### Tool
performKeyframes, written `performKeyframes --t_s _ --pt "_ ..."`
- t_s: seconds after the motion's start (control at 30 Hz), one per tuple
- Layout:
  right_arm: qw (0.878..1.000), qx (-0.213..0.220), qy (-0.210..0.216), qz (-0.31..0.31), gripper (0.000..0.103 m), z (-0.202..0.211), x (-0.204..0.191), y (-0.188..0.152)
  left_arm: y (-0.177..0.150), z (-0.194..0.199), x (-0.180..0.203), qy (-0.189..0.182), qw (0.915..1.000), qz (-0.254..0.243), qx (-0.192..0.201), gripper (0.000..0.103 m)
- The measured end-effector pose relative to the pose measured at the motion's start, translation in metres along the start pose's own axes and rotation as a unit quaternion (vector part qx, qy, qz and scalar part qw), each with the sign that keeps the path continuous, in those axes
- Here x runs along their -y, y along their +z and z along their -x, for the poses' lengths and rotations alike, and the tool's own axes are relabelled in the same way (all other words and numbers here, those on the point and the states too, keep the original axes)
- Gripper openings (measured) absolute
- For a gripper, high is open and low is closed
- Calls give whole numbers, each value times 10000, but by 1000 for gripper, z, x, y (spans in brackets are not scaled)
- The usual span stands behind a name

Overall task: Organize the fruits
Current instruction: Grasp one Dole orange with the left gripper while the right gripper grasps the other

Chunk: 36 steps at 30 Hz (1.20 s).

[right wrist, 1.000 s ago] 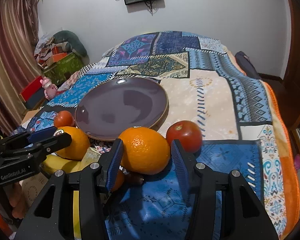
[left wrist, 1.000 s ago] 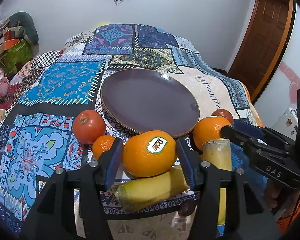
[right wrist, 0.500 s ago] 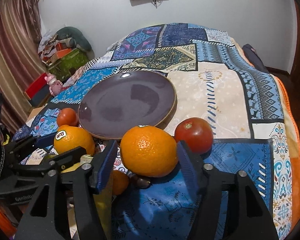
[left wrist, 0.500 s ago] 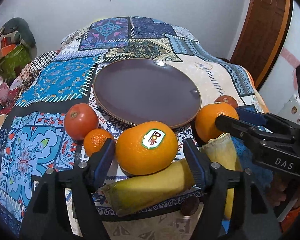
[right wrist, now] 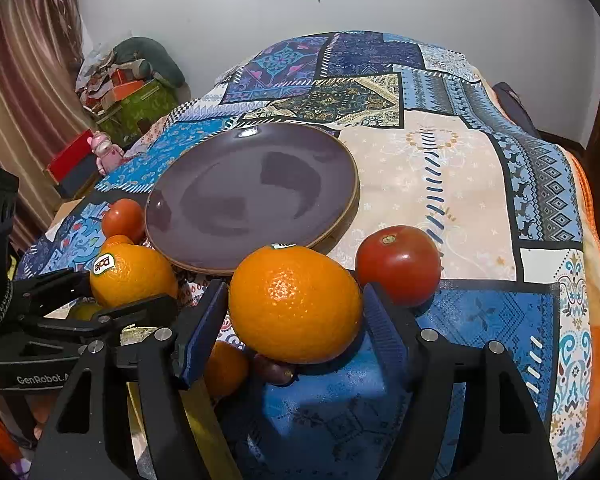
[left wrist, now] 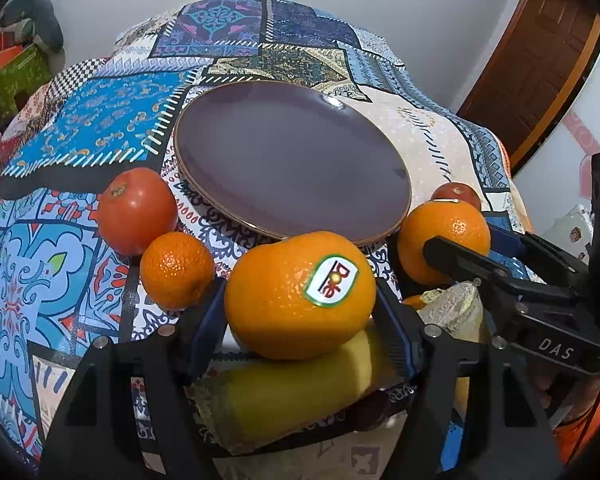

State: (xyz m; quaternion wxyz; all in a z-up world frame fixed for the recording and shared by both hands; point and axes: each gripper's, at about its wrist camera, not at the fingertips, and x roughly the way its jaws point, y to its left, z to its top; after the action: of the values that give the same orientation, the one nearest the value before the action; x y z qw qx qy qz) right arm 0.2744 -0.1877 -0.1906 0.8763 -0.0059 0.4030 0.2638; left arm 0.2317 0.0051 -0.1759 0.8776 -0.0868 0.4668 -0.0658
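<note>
Oranges sit in both your claws: the left claw (left wrist: 300,300) grips the Dole-stickered orange (left wrist: 300,294), the right claw (right wrist: 296,312) seems closed on the plain orange (right wrist: 296,304). The empty plate (left wrist: 292,160) lies straight ahead, mid-bed, nearer your left. "DAS" and "GenRobot" mark the claws.

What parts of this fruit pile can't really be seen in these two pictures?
- Left wrist view: the banana is cut short, its ends hidden by the stickered orange and the left gripper.
- Right wrist view: a small orange and a dark fruit lie half hidden under the large orange in the right gripper; the dark fruit's kind is unclear.
- Both views: whether the jaws are squeezing the oranges cannot be told.
</note>
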Motion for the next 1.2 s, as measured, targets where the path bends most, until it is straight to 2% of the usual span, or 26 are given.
performKeyframes --t_s 0.2,0.23,0.3,0.53,0.8,1.2 --pt "9998 -171 6 134 68 -2 -1 4 1 4 5 75 9999 -75 106 70" --pt "9997 -188 6 165 68 -2 -1 4 1 4 5 122 9998 -76 112 66" --pt "9997 -164 0 167 67 -1 -2 3 1 5 4 113 9998 -75 124 66" --pt "9996 -52 138 -226 65 10 9 -3 -2 17 8 121 9994 -174 260 65" --pt "9997 -166 -171 38 65 25 16 -14 -2 35 11 160 9985 -228 466 65" --pt "9995 -283 -120 -62 67 9 16 -16 -1 41 15 127 9984 -214 502 65"
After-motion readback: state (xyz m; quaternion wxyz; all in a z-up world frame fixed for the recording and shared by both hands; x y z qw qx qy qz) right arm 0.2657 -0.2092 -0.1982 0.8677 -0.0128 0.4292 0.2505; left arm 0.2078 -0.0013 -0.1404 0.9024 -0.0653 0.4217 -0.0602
